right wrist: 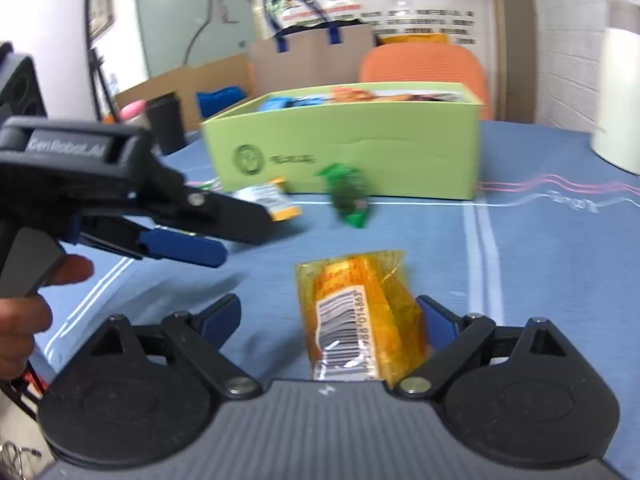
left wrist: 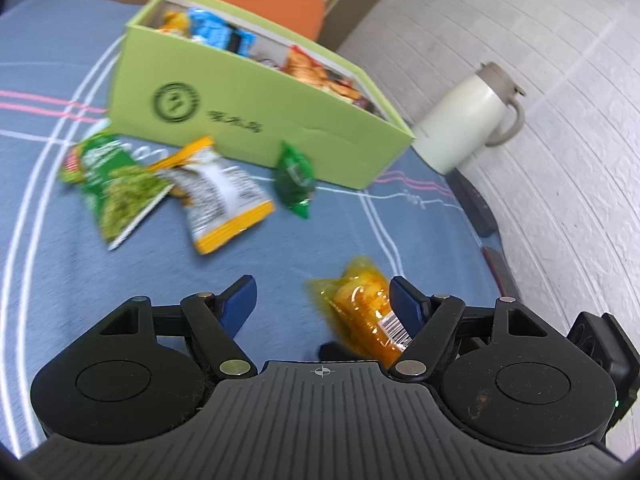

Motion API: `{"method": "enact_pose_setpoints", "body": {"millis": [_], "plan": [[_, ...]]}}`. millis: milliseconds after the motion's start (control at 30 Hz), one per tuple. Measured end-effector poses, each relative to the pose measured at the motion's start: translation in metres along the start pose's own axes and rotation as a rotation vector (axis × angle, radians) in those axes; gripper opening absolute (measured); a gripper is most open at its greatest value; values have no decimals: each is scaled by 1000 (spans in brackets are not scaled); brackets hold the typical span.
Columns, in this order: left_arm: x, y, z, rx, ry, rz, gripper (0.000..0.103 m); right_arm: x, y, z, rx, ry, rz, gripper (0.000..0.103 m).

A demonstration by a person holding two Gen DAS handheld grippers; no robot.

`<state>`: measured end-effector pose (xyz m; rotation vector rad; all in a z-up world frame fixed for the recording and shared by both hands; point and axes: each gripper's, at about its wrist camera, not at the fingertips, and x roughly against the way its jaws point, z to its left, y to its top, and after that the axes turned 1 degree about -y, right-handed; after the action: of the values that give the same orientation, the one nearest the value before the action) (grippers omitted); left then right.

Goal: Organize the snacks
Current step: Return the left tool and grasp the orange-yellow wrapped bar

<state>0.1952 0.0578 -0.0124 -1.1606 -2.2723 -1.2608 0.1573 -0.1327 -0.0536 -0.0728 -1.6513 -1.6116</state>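
Note:
A green box [left wrist: 256, 120] stands on the blue cloth and holds several snack packs; it also shows in the right wrist view [right wrist: 360, 152]. In front of it lie a green snack bag [left wrist: 116, 184], a yellow-edged white packet [left wrist: 216, 196] and a small green candy pack [left wrist: 296, 180]. An orange pack [left wrist: 360, 312] lies on the cloth. My left gripper [left wrist: 322, 296] is open, its right finger beside the orange pack. My right gripper [right wrist: 332, 316] is open around the orange pack [right wrist: 360, 320]. The left gripper [right wrist: 208, 236] shows at the left of the right wrist view.
A white thermos jug [left wrist: 468, 120] stands right of the box near the table edge. An orange chair [right wrist: 424, 64] is behind the table. A cardboard box, a bag with blue handles [right wrist: 312, 52] and a dark cup [right wrist: 166, 120] are at the back left.

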Motion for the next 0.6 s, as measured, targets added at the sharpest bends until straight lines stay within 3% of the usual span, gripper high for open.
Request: {"method": "enact_pose_setpoints", "body": {"millis": [100,267,367,600], "plan": [[8,-5,8,17,19,-7,60,-7,2,16,-14,-4,11,94],[10,-11,15,40,19,7,64,-10,-9,42,70,-134,-25,94],[2,-12,11,45,12,32,64,-9,-11,45,52,-158,-40,94],[-18,-11,-5,28,-27,82,64,0,-3,25,60,-72,-5,93]]}}
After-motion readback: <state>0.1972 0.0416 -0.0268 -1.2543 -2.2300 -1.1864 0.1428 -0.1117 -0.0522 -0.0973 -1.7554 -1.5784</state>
